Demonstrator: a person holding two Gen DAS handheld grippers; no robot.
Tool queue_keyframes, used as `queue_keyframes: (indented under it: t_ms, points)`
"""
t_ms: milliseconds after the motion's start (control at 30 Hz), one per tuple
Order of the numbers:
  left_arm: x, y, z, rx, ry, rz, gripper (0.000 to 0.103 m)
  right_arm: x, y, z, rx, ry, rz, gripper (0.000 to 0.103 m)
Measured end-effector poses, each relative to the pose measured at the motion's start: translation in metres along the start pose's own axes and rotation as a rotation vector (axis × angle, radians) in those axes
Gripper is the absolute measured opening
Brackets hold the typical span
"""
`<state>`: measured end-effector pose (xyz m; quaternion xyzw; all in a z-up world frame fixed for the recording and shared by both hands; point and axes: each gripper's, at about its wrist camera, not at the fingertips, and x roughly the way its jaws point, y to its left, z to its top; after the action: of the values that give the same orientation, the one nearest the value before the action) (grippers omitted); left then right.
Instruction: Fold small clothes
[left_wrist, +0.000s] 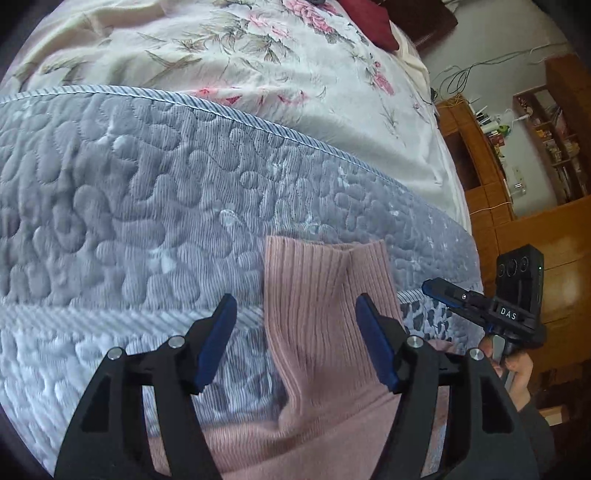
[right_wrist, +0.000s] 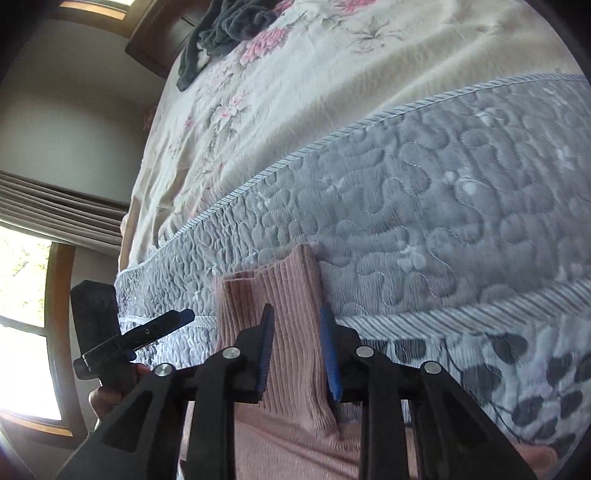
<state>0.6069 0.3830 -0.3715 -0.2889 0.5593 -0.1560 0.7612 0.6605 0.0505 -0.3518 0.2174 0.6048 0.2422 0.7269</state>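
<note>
The pink ribbed top (left_wrist: 317, 317) lies on the grey quilt (left_wrist: 147, 192), collar end fwd between both tools. Left gripper (left_wrist: 295, 343): jaws spread wide, collar btwn them untouched, prob. lining up a grab. Right gripper (right_wrist: 297, 350): jaws narrower, straddling the collar; can't tell if pinching.
</note>
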Motion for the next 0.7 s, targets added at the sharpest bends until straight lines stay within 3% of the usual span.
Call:
queue_keyframes:
  t_ms: [167, 267, 300, 333, 367, 400, 500, 700]
  points:
    - [0.027, 0.009, 0.016, -0.004, 0.011, -0.007, 0.064, 0.037, -0.002, 0.013, -0.011, 0.026, -0.018, 0.031]
    - [0.036, 0.006, 0.021, 0.018, 0.008, -0.005, 0.057, 0.052, -0.004, 0.017, -0.011, 0.038, -0.024, 0.032]
    - [0.039, 0.005, 0.021, 0.026, 0.010, 0.001, 0.044, 0.055, -0.004, 0.018, -0.013, 0.039, -0.019, 0.031]
    - [0.042, 0.004, 0.021, 0.036, 0.020, 0.004, 0.022, 0.056, -0.004, 0.019, -0.016, 0.042, -0.012, 0.029]
    - [0.046, 0.002, 0.021, 0.047, 0.033, 0.008, 0.010, 0.057, -0.002, 0.020, -0.027, 0.039, -0.008, 0.025]
    - [0.048, -0.001, 0.020, 0.062, 0.029, 0.019, 0.007, 0.056, 0.002, 0.021, -0.047, 0.031, -0.012, 0.012]
    - [0.036, -0.006, 0.019, 0.073, -0.023, 0.018, 0.005, 0.041, 0.006, 0.018, -0.091, -0.010, -0.032, 0.009]
    - [-0.027, -0.038, 0.004, 0.139, -0.124, -0.091, 0.005, -0.013, 0.029, 0.002, -0.159, -0.083, 0.033, 0.009]
